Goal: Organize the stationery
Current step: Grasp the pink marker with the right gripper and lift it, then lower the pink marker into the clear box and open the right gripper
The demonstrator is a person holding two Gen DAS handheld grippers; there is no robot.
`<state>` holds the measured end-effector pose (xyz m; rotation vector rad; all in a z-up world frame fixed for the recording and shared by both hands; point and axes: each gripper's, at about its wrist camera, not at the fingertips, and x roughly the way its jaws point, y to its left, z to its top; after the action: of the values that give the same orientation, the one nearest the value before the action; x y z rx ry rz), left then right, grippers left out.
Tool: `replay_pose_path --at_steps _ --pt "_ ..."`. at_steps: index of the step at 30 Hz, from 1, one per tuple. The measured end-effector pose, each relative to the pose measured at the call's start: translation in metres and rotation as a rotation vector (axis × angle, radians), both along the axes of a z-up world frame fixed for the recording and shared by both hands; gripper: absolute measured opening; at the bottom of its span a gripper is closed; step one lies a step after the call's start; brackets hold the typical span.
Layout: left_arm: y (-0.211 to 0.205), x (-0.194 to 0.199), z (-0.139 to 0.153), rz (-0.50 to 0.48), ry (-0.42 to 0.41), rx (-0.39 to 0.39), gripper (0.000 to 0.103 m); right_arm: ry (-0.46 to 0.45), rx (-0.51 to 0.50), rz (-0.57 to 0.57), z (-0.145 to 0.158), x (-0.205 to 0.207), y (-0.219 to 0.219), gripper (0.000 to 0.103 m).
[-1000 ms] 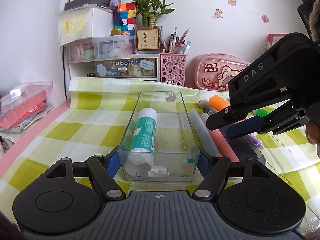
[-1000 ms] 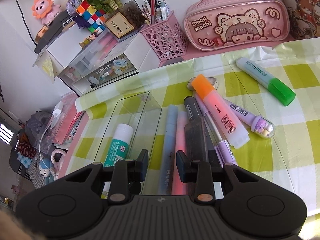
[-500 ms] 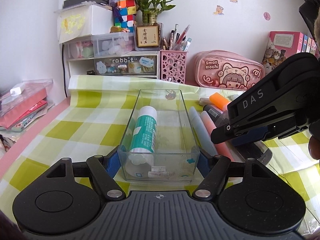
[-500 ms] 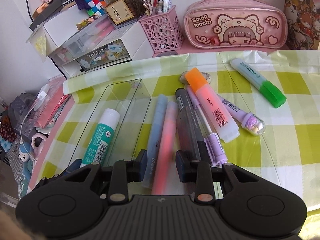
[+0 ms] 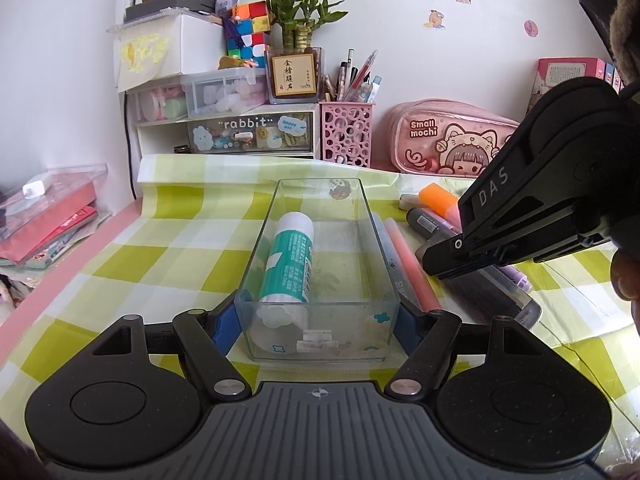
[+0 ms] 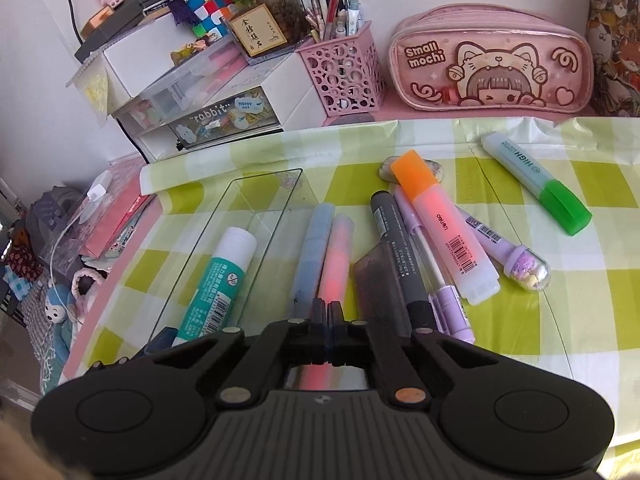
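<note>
**Tray clamped, pink pen pinched**

The left gripper (image 5: pixel 316 326) had its jaws clamped on the clear rectangular plastic tray (image 5: pixel 320 344), which held a teal-and-white glue stick (image 5: pixel 290 260). Beside it, the right gripper (image 6: pixel 327 312) pinched the slim pink pen (image 6: pixel 336 260). Farther back lay an orange-capped highlighter (image 6: pixel 436 224).

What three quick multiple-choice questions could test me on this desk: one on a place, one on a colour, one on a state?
1. Where does the glue stick lie? A in the clear tray; B on the floor; C on a shelf.
2. What colour is the HIGH-labelled highlighter's cap? A blue; B green; C red.
3. How are the right gripper's jaws? A wide open; B gripping a spoon; C shut.
Answers: A, it rests between the tray's walls; B, the cap is bright green; C, the fingers meet.
</note>
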<state>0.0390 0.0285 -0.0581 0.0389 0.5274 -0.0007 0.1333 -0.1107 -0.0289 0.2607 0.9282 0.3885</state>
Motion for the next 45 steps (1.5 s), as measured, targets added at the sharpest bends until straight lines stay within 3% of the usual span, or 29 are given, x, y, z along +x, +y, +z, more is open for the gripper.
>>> replay_pose_path --at_steps 10,19,25,29,40,45 --pt "0.002 -0.001 0.0 -0.011 -0.001 0.002 0.073 0.021 0.012 0.015 -0.004 0.007 0.0 0.003" --pt "0.001 -0.001 0.0 0.0 -0.006 0.011 0.073 0.042 -0.006 0.019 -0.01 0.023 0.007 0.016" --pt "0.004 -0.001 0.0 -0.004 -0.003 0.013 0.073 0.023 -0.104 0.066 -0.007 0.027 0.02 0.016" --pt "0.003 -0.003 -0.001 -0.004 -0.01 0.023 0.073 -0.037 -0.2 0.11 -0.008 0.025 0.033 0.016" --pt "0.003 -0.003 -0.002 -0.003 -0.017 0.016 0.073 0.042 0.114 0.001 -0.011 0.026 -0.006 0.014" --pt "0.003 -0.003 -0.002 -0.003 -0.017 0.016 0.073 0.011 0.141 -0.043 0.002 0.021 -0.009 0.014"
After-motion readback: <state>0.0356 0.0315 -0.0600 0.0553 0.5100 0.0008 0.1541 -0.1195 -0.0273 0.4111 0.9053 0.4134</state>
